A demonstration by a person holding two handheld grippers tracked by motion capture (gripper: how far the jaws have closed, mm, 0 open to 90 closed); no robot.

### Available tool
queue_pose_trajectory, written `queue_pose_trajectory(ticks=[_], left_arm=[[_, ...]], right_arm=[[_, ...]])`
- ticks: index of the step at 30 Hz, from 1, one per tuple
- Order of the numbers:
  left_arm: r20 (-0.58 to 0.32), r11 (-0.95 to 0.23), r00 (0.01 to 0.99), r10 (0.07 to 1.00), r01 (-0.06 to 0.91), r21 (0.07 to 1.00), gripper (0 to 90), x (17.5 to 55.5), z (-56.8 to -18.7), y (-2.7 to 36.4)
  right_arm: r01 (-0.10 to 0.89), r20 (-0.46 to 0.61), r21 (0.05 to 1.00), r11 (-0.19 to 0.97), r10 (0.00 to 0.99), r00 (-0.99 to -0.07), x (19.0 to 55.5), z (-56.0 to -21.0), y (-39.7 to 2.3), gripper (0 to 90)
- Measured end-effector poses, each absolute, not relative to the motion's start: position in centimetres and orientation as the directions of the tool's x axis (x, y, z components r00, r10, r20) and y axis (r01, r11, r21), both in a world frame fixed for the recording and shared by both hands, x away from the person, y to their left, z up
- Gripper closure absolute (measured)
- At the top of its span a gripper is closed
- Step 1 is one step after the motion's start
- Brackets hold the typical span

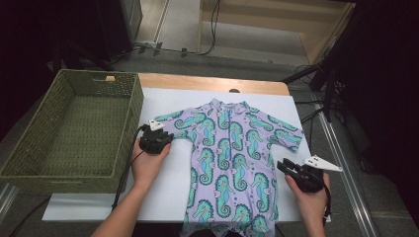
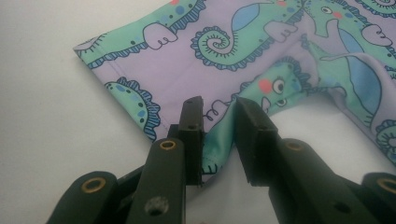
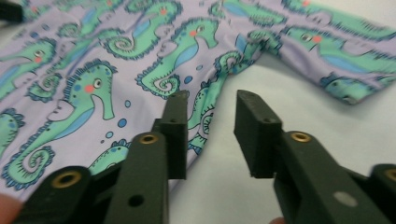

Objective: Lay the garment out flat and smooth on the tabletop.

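Note:
A child's lilac swimsuit (image 1: pixel 227 158) printed with green seahorses lies flat, front up, on a white sheet (image 1: pixel 163 197). My left gripper (image 1: pixel 165 133) sits at the suit's left sleeve. In the left gripper view a raised fold of the sleeve (image 2: pixel 219 140) fills the gap between the jaws of that gripper (image 2: pixel 218 105), which is shut on it. My right gripper (image 1: pixel 282 165) rests at the suit's right side, below the other sleeve. In the right gripper view it (image 3: pixel 212 100) stands open, with the suit's side edge (image 3: pixel 205 116) lying flat under the gap.
A green woven basket (image 1: pixel 133 113) stands at the left, its near corner close to my left hand. The wooden table edge (image 1: pixel 212 83) runs behind the sheet. Cables trail on the floor beyond.

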State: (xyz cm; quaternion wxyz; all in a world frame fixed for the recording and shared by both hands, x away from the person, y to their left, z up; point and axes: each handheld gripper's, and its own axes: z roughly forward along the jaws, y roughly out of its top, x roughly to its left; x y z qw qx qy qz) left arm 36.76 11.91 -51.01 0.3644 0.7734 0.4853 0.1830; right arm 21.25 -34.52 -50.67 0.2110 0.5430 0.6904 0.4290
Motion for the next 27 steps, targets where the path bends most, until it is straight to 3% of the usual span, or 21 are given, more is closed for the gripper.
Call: queue_pose_trajectory(ticks=[7, 11, 15, 21, 23, 27], left_arm=[[-0.086, -0.260, 0.466, 0.881, 0.626, 0.735, 65.8, 37.0, -50.8, 11.8], [-0.089, -0.247, 0.461, 0.883, 0.618, 0.746, 57.4, 37.2, -50.1, 11.8], [-0.096, -0.243, 0.457, 0.885, 0.626, 0.741, 44.9, 37.8, -49.2, 11.6], [-0.155, -0.196, 0.444, 0.883, 0.647, 0.737, 23.2, 39.0, -48.2, 11.6], [-0.178, -0.193, 0.466, 0.867, 0.643, 0.741, 10.8, 39.1, -48.0, 11.6], [-0.176, -0.209, 0.493, 0.852, 0.629, 0.749, 1.4, 39.3, -47.9, 11.5]], right_arm=[[0.510, 0.176, 0.859, 0.039, 0.914, -0.367, 19.3, -50.7, -35.2, 33.8], [0.498, 0.180, 0.867, 0.019, 0.921, -0.347, 19.2, -50.9, -35.7, 13.9], [0.494, 0.191, 0.869, 0.002, 0.921, -0.339, 19.3, -51.0, -36.5, 0.0], [0.492, 0.180, 0.871, 0.009, 0.924, -0.336, 19.4, -51.3, -37.1, 0.0], [0.499, 0.186, 0.867, 0.001, 0.927, -0.326, 19.6, -51.4, -37.2, 0.0], [0.507, 0.194, 0.862, -0.005, 0.927, -0.320, 19.7, -51.6, -37.2, 0.0]])
